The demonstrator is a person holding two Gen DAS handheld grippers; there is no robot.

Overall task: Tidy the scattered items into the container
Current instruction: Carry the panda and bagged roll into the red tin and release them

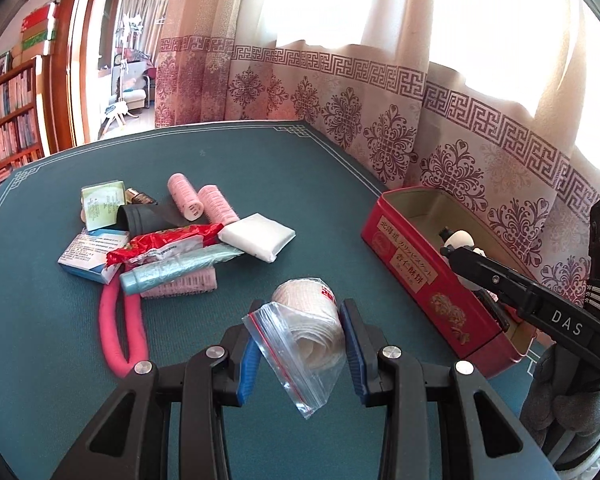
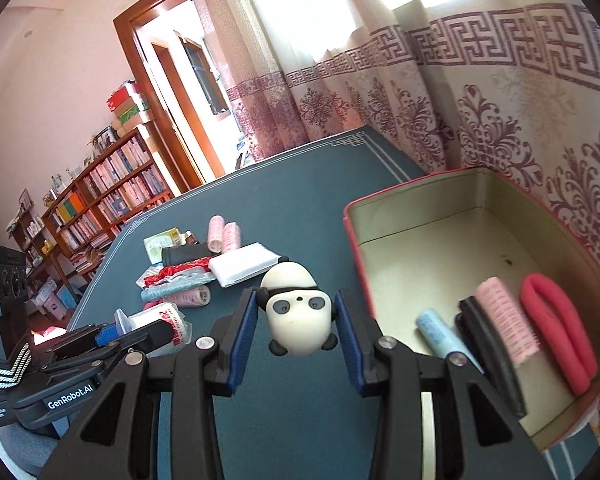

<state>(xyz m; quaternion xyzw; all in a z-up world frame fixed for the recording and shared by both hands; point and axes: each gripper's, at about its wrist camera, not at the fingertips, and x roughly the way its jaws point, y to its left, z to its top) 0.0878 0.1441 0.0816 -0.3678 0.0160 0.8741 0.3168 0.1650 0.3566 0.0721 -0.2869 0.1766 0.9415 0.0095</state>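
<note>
The left gripper [image 1: 302, 344] is clamped on a bagged bandage roll [image 1: 314, 320] above the green table [image 1: 260, 168], near the red tin [image 1: 412, 264]; the roll looks light and squashy, its plastic bag slippery, so holding the roll's body suits better than the loose bag. The right gripper [image 2: 296, 320] pinches a small panda figure [image 2: 296, 312], seemingly hard and smooth, just beside the tin's rim

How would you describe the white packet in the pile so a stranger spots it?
On the green table, left of the red tin, lies a pile of clutter. The white packet sits at its right edge, beside two pink rollers: flat, square, plain white, unprinted.
</note>
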